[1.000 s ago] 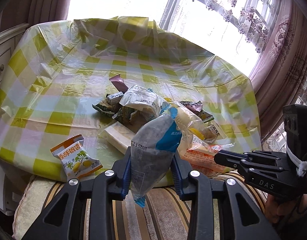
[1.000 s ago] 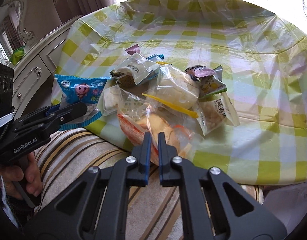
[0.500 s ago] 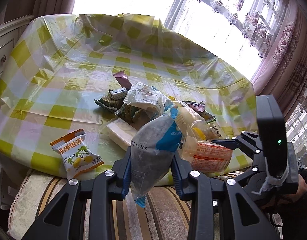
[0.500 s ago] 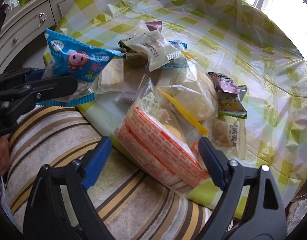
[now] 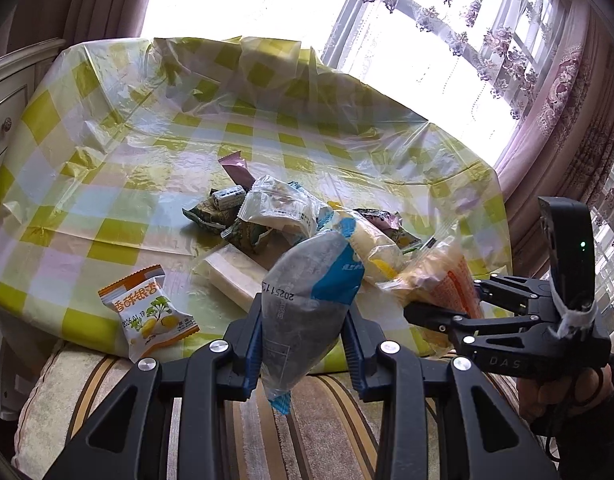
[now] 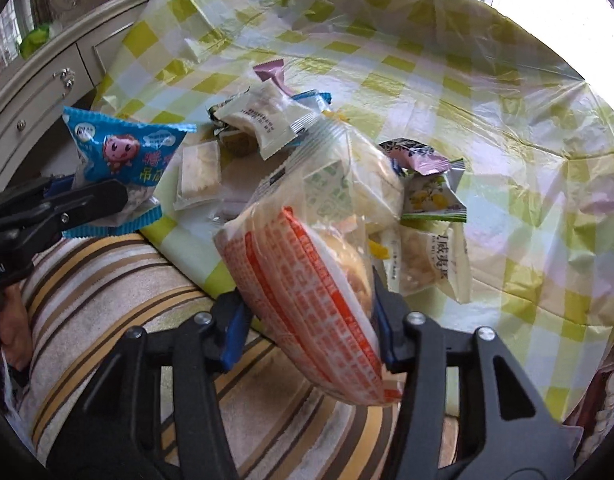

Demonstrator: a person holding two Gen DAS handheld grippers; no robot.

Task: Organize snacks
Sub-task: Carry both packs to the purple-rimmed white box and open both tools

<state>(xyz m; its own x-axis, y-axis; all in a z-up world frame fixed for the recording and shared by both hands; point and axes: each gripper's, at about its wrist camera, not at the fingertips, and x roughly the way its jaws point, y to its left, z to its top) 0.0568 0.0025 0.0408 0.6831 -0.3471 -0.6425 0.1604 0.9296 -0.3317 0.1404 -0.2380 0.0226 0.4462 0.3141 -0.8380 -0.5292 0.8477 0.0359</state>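
With the left gripper [image 5: 303, 338] clamping the blue packet [image 5: 307, 304] and the right gripper [image 6: 307, 330] just closing on the orange-printed bag [image 6: 303, 292] at the tablecloth's [image 6: 507, 120] near edge, a shallow grip may let it slip.

Yellow-checked plastic cloth [image 5: 107, 152] over the table, heap of snack packets [image 6: 275, 120] near its front edge, orange-trimmed packet [image 5: 149, 316] apart

- The snack pile [image 5: 291, 220] crowds the table's [image 5: 107, 184] near edge, right of centre.
- An orange packet [image 5: 149, 316] sits alone at the near left edge.
- The far half lies open.
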